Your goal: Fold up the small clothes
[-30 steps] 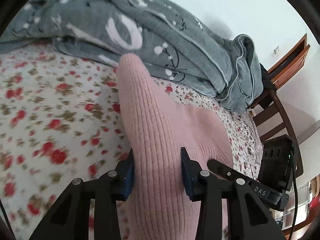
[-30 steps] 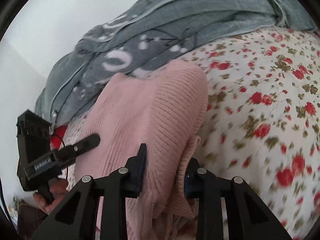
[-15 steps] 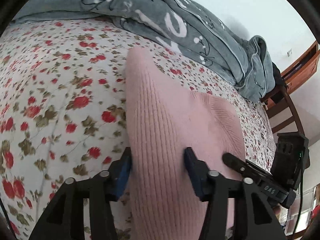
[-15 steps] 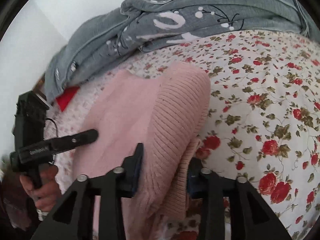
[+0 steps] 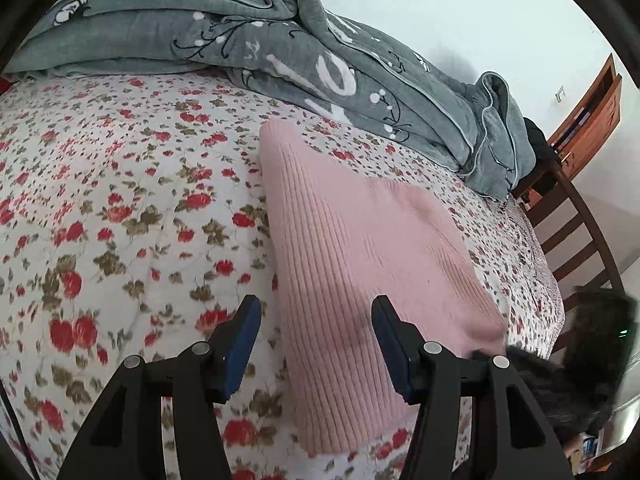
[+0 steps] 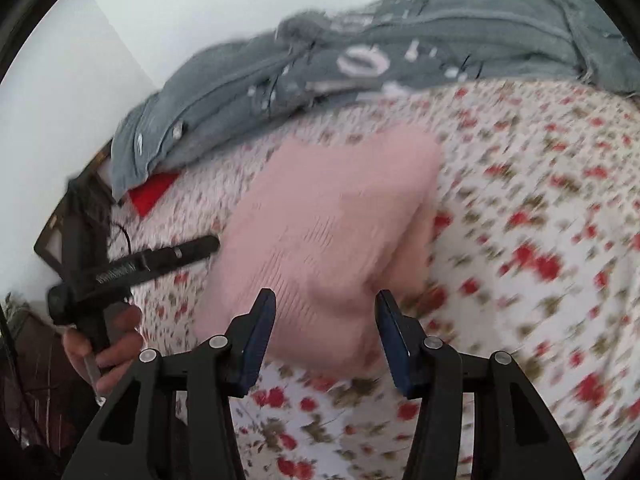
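Observation:
A pink ribbed knit garment (image 5: 352, 248) lies folded flat on the flowered bedsheet (image 5: 120, 208). It also shows in the right wrist view (image 6: 328, 232), blurred. My left gripper (image 5: 316, 324) is open and empty, its jaws spread just above the garment's near edge. My right gripper (image 6: 326, 316) is open and empty, its jaws spread above the garment's near end. The left gripper shows at the left of the right wrist view (image 6: 140, 264), held in a hand beside the garment.
A rumpled grey blanket (image 5: 280, 52) lies along the far side of the bed, also in the right wrist view (image 6: 360, 68). A wooden chair (image 5: 568, 220) stands at the bed's right edge. A red item (image 6: 154, 196) lies near the blanket.
Both grippers have opened and let go of the pink garment, which now lies flat on the sheet. Both have drawn back a little from it.

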`<state>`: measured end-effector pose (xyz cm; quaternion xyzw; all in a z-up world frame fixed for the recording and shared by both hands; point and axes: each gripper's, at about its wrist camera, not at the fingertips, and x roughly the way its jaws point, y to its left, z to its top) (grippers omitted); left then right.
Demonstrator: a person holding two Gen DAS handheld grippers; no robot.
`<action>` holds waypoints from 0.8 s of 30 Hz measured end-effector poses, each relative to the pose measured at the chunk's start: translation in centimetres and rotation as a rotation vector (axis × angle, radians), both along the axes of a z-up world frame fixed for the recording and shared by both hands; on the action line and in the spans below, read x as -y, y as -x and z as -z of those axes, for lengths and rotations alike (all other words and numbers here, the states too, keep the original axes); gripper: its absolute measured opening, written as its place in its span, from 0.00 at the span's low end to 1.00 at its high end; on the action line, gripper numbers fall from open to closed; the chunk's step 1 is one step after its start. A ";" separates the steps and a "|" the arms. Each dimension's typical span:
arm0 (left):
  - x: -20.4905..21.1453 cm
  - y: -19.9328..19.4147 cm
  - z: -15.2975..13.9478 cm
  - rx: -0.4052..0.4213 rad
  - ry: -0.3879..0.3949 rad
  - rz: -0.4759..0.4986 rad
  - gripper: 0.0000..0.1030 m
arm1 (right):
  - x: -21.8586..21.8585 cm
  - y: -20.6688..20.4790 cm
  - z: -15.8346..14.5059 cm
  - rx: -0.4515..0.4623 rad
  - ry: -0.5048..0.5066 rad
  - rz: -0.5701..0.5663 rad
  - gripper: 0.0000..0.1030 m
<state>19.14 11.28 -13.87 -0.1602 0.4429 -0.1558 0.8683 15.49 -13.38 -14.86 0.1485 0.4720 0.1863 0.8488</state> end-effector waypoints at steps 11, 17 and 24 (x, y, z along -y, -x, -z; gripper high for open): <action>1.3 3.2 -0.7 0.047 -0.045 0.033 0.54 | 1.6 1.1 2.8 -0.034 0.005 0.030 0.08; 3.8 4.3 -2.4 0.144 -0.130 0.075 0.54 | 2.2 2.7 -1.9 0.078 0.120 0.043 0.26; 7.5 3.5 -1.2 0.172 -0.231 0.121 0.54 | -0.4 3.4 -3.6 0.319 0.225 0.052 0.27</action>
